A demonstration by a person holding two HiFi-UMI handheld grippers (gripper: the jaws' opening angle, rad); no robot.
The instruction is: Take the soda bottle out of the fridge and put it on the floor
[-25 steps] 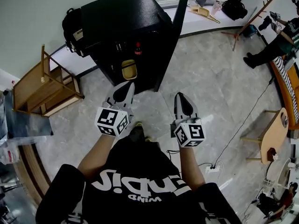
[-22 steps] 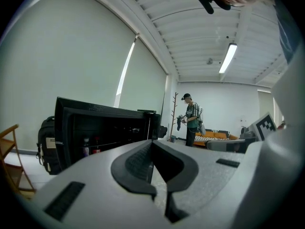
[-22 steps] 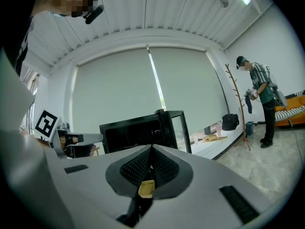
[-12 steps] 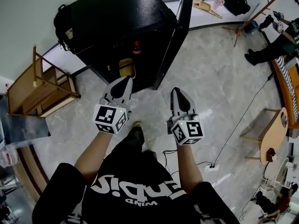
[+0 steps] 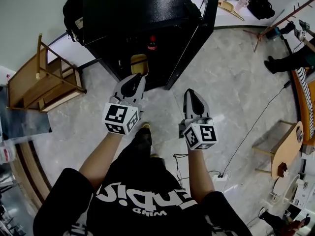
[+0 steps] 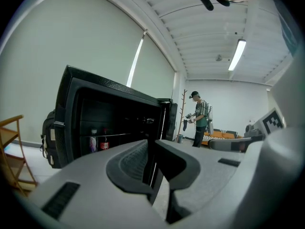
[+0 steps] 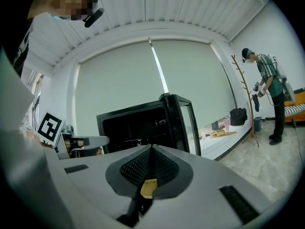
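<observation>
The black fridge [image 5: 133, 9] stands with its door [image 5: 197, 38] swung open to the right. On a shelf inside stands the soda bottle [image 5: 151, 43], dark with a red cap; in the left gripper view the soda bottle [image 6: 104, 144] shows a red label beside a pale bottle [image 6: 92, 144]. My left gripper [image 5: 140, 78] points at the fridge opening, just short of it, shut but for a hairline slit, with nothing in it. My right gripper [image 5: 190, 93] hovers over the floor in front of the door, shut and empty.
A yellow container [image 5: 139, 64] sits low in the fridge. A wooden rack [image 5: 44, 80] lies at the left and a black bag [image 5: 73, 11] hangs behind the fridge. A cable [image 5: 253, 127] crosses the floor. A wooden stool [image 5: 285, 146] and a person [image 5: 295, 53] are at the right.
Both grippers have moved forward toward the open fridge and a little lower. The fridge now looms larger in the head view.
</observation>
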